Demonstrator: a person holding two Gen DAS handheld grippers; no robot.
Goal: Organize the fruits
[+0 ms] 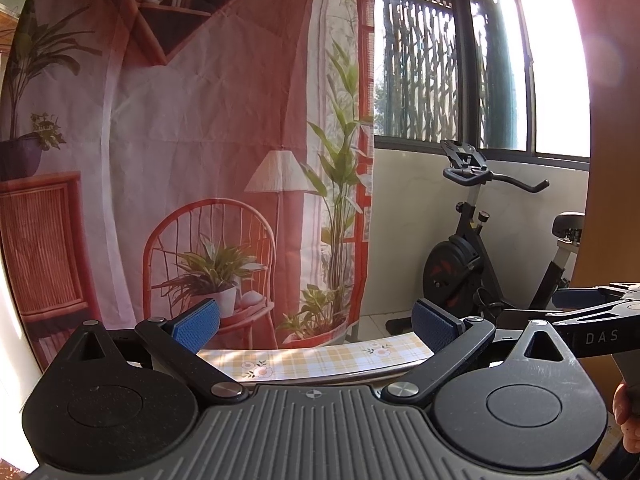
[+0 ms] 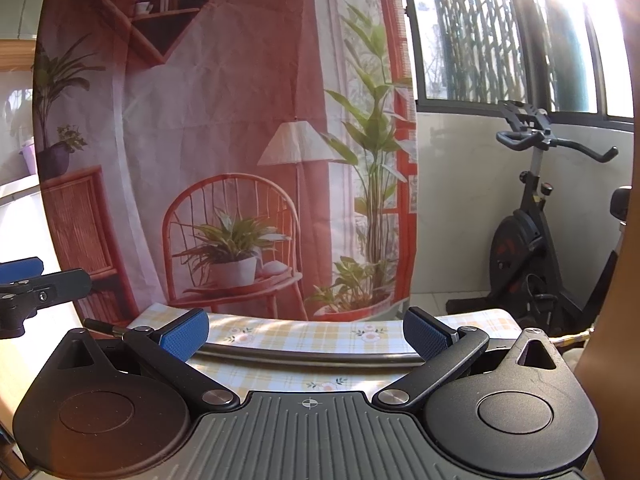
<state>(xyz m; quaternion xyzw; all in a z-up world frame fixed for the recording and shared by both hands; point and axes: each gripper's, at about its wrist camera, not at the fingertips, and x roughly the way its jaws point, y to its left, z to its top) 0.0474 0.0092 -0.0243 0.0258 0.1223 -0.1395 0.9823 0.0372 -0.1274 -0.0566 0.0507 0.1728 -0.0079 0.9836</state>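
No fruit shows in either view, so its look, weight and best hold cannot be judged; it probably lies below the frame. Only the far edge of the counter (image 2: 288,336) shows, under a checked floral cloth, with a metal rim (image 2: 312,356) across it. The left claw (image 1: 316,324) and right claw (image 2: 306,334) are both spread wide, holding nothing.

Ahead of both spread-fingered grippers the checked tablecloth (image 2: 304,340) lies bare and flat — open passage forward over it. A thin metal bar (image 2: 312,356) crosses it low, near the right gripper (image 2: 306,336). Far behind, the printed backdrop (image 1: 200,140) closes off the table's far edge. To the right, an exercise bike (image 2: 536,240) stands on the floor beyond the table — well apart.
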